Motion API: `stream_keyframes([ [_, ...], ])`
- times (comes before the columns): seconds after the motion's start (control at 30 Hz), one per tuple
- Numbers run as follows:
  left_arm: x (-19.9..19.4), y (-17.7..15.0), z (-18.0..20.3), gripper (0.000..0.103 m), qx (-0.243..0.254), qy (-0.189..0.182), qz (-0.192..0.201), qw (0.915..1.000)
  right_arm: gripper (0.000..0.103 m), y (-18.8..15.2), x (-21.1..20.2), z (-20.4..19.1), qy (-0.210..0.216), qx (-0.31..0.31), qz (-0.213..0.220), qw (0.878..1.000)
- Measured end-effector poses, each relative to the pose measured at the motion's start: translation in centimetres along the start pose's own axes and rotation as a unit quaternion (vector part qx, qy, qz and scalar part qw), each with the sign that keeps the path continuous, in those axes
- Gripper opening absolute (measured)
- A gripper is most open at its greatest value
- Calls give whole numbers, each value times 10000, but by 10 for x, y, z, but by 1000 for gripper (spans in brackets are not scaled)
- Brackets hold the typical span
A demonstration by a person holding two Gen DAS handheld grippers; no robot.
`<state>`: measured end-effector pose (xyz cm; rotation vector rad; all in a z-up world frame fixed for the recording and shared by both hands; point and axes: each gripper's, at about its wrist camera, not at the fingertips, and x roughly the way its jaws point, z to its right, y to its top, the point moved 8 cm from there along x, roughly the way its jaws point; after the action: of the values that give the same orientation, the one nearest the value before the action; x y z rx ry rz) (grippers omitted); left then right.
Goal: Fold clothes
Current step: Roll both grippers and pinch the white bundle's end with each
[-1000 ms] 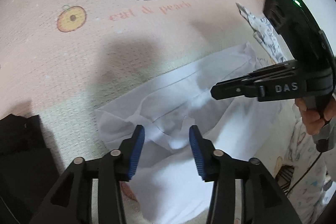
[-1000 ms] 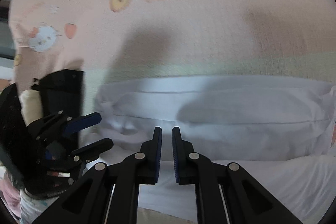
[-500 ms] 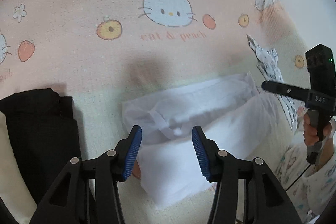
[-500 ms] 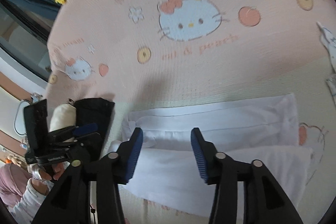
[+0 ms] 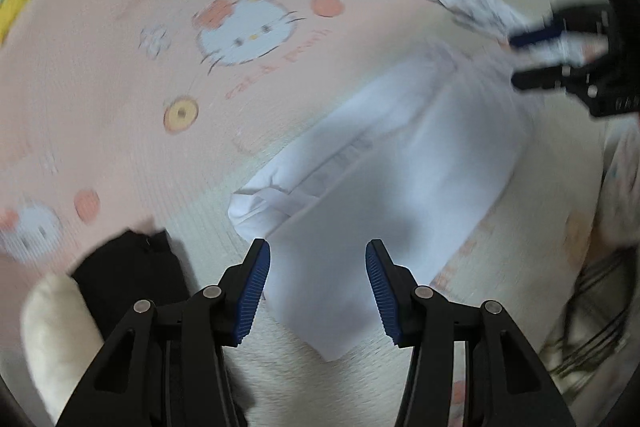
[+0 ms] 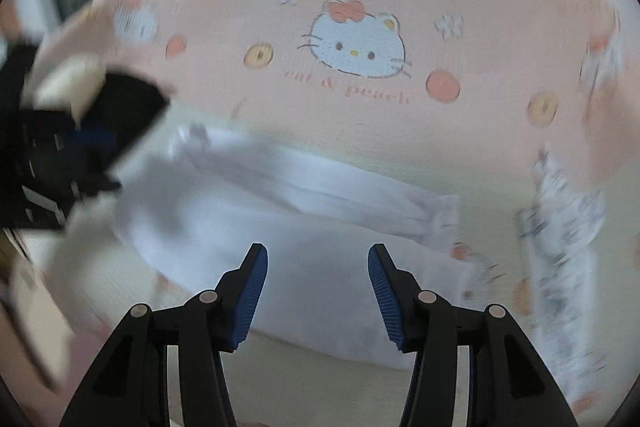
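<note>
A white garment [image 5: 384,163] lies folded into a long shape on a bed sheet [image 5: 120,39] that is pink and cream with a cartoon cat print [image 5: 244,27]. The pictures are blurry.

In the left wrist view, the left claw [image 5: 318,291] hangs above the near end of the white garment. Its two blue pads [image 5: 254,291] stand apart, and nothing is pinched between them. The cloth lies flat below the gap. To the left of this claw lies a black piece of clothing [image 5: 128,267], and a cream-colored soft thing [image 5: 56,327] sits just beside it. At the far right, the right claw [image 5: 536,59] shows as a dark blur near the far end of the white garment. A white cloth with small dark prints [image 5: 472,7] lies past that end.

In the right wrist view, the right claw [image 6: 318,291] is also above the white garment [image 6: 300,219]. Its blue pads [image 6: 384,291] are wide apart, and they grip nothing. The left claw [image 6: 60,155] shows as a dark blur at the left edge, near the other end of the garment. The printed cloth [image 6: 560,227] lies to the right, just beside the white garment. The cat print [image 6: 360,43] on the sheet is beyond it.
</note>
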<state>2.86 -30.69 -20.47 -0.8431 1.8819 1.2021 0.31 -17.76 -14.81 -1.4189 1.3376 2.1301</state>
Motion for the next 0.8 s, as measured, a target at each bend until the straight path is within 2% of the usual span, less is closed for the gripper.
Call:
stream_keyframes([
  [0.13,4,-6,16,46,656,443,122,9968,52,-23,3,-4,-404,-414,-186,9982],
  [0.27,14,-16,24,47,941,698,79,9931,52,-46,9,-6,-845,-975,-385,9909],
  [0.37,20,-26,31,46,1214,1021,29,9873,52,-63,17,-7,-1292,-1580,-554,9774],
  [0.47,20,-36,40,47,1629,1446,29,9760,52,-77,25,-12,-1638,-2205,-688,9591],
  [0.53,21,-45,49,47,1997,1718,-3,9647,53,-86,30,-17,-1894,-2665,-725,9423],
  [0.6,24,-53,57,47,2403,1990,-14,9501,67,-94,34,-22,-2145,-3116,-759,9226],
  [0.63,26,-57,60,47,2588,2130,-9,9422,69,-98,36,-25,-2291,-3352,-769,9106],
  [0.73,33,-63,64,47,2897,2506,-55,9237,70,-109,44,-28,-2904,-4115,-719,8609],
  [0.77,35,-65,65,47,2948,2571,-88,9203,70,-111,46,-28,-3061,-4303,-697,8463],
  [0.8,37,-66,66,47,2954,2573,-133,9200,71,-111,46,-27,-3194,-4385,-657,8375],
])
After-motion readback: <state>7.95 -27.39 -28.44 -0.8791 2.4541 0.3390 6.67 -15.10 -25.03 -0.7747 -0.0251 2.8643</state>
